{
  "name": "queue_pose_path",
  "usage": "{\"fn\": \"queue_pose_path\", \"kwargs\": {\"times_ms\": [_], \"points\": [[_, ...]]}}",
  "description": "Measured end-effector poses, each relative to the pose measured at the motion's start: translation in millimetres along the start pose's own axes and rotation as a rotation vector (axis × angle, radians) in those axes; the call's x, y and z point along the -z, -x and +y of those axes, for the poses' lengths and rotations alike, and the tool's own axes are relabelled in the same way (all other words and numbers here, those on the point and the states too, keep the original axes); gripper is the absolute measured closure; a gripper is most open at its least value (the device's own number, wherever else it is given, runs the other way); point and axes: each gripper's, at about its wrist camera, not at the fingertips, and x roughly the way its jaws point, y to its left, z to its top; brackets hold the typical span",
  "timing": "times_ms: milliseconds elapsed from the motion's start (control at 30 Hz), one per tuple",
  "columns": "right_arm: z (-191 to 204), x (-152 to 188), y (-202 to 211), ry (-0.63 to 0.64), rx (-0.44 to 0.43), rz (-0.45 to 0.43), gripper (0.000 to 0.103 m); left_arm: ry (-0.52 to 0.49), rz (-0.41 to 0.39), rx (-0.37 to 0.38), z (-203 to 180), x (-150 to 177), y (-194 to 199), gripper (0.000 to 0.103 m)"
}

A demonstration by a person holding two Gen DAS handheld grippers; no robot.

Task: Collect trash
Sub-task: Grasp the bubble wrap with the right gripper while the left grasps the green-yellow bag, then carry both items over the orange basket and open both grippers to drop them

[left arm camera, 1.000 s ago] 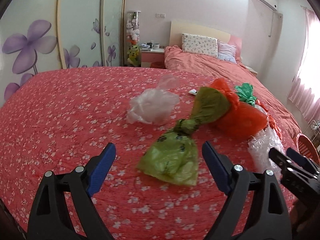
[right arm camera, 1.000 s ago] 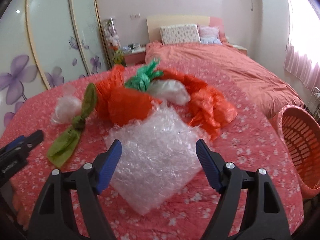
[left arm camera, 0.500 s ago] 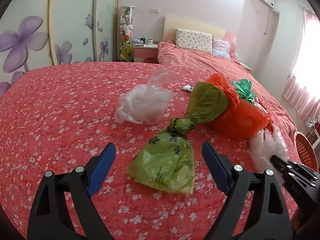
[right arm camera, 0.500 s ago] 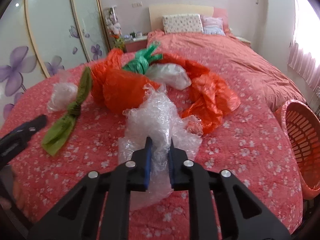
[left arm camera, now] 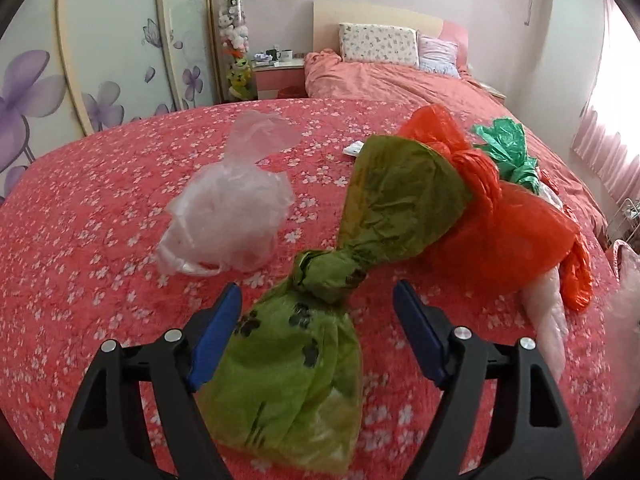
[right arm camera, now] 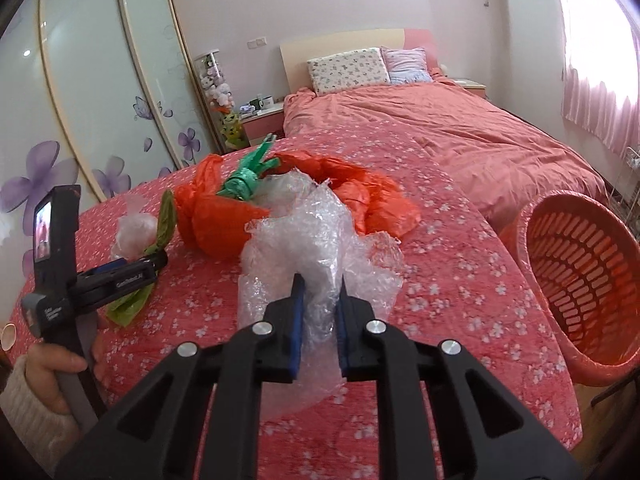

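Observation:
My left gripper (left arm camera: 316,300) is open, its blue pads on either side of the knot of a green knotted bag (left arm camera: 296,364) on the red flowered cloth. A clear bag (left arm camera: 230,220), an orange bag (left arm camera: 500,232) and a dark green bag (left arm camera: 508,152) lie beyond it. My right gripper (right arm camera: 320,292) is shut on a sheet of bubble wrap (right arm camera: 316,240) and holds it raised off the cloth. The left gripper also shows in the right wrist view (right arm camera: 120,276), over the green bag (right arm camera: 132,304). The orange bags (right arm camera: 224,224) lie behind the wrap.
An orange slatted basket (right arm camera: 580,280) stands at the right, past the edge of the cloth-covered surface (right arm camera: 460,300). A bed (right arm camera: 460,140) with pillows is behind, a nightstand (right arm camera: 260,120) and sliding wardrobe doors (right arm camera: 100,100) to the left.
My right gripper has closed on the bubble wrap and lifted it, bunching it up. My left gripper has moved forward so that its open pads flank the green bag's knot.

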Motion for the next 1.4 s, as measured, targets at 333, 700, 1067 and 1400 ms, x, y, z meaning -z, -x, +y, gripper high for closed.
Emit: {"fn": "queue_pose_path", "kwargs": {"times_ms": [333,700,1067,1400], "points": [[-19,2,-2,-0.030,0.010,0.009,0.088,-0.021,0.048,0.050,-12,-7,-14,0.067],[-31,1,15,-0.044,0.026,-0.020,0.088,-0.001,0.007,0.078,-10,-3,10,0.080],[-31,-4,44,-0.041,0.017,-0.076,0.088,-0.028,-0.085,0.120,-26,-11,69,0.080],[-41,-4,69,-0.041,0.038,-0.124,0.088,-0.092,-0.149,0.184,-63,-11,110,0.080]]}}
